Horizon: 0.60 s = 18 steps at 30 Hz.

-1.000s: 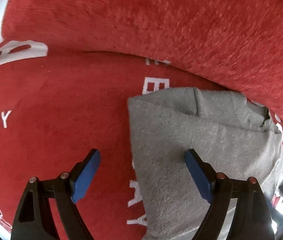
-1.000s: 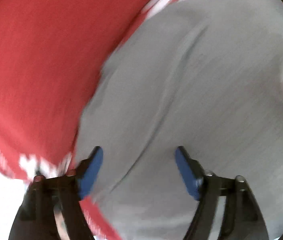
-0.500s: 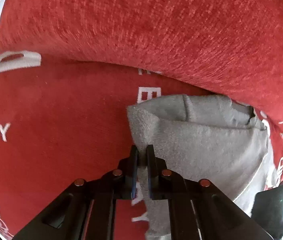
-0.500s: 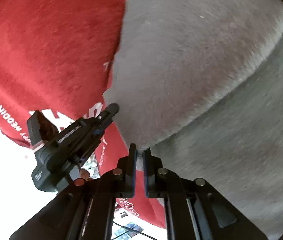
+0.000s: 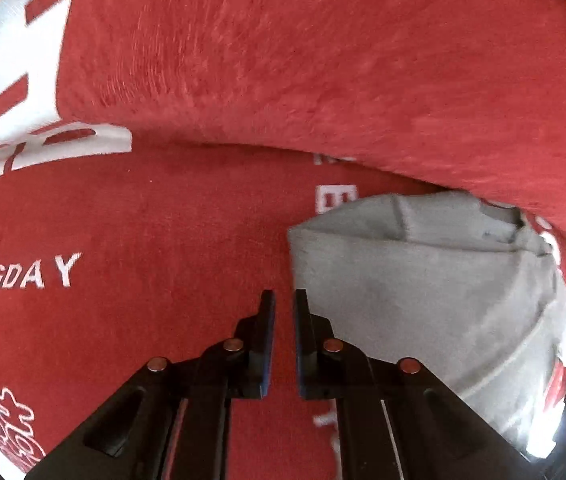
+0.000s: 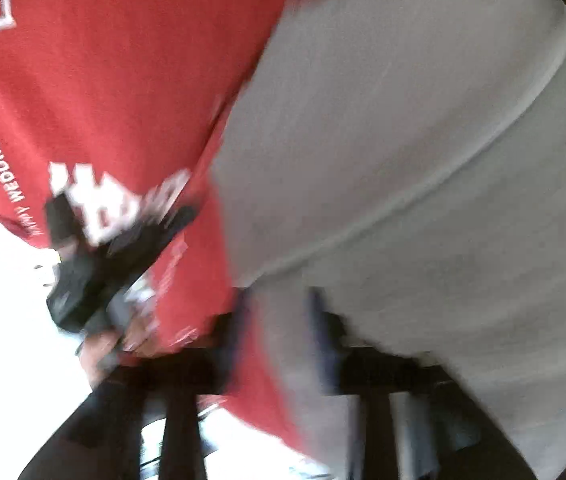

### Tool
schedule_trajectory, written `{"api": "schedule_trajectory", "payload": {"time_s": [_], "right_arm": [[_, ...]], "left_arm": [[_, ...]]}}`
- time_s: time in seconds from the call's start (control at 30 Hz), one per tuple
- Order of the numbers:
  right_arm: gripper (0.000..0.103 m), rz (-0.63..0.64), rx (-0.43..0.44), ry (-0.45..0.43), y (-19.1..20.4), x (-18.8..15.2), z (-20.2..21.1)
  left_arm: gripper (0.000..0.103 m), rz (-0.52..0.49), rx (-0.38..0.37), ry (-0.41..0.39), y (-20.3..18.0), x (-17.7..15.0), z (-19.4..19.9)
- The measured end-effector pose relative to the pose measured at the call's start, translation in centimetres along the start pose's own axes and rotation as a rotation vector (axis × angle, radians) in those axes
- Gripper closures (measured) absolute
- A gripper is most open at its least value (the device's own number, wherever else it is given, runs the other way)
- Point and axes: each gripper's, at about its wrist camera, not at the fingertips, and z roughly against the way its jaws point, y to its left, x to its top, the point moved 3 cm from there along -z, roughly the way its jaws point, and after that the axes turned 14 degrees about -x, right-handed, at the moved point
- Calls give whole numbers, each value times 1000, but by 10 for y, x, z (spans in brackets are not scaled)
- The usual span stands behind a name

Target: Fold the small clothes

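A small grey garment lies folded on a red blanket with white lettering. In the left wrist view my left gripper is just left of the garment's near left edge, its jaws a narrow gap apart with only red blanket between them. In the blurred right wrist view the garment fills the right half. My right gripper hovers over its lower left edge, jaws partly apart and nothing clamped. The left gripper also shows in the right wrist view as a dark blurred shape.
The red blanket rises in a thick fold behind the garment. In the right wrist view the blanket's edge ends at a bright white area on the left.
Both grippers were shut on the garment's edge half a second ago. Now both have let go and their jaws have parted; the left has drawn back leftward off the cloth.
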Motion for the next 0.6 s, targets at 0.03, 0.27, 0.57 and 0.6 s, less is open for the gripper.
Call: {"api": "schedule_trajectory", "payload": {"time_s": [0.03, 0.27, 0.57, 0.6], "right_arm": [[38, -17, -40, -50, -17, 11, 16], [38, -307, -186, -249, -142, 95, 84], [96, -266, -199, -221, -162, 93, 90], [96, -266, -212, -201, -165, 87, 85]], "left_arm": [[93, 0, -9, -4, -5, -2, 1], [93, -43, -20, 30, -49, -30, -26], [93, -133, 58, 59, -54, -53, -45], [93, -139, 65, 63, -53, -53, -44]]}}
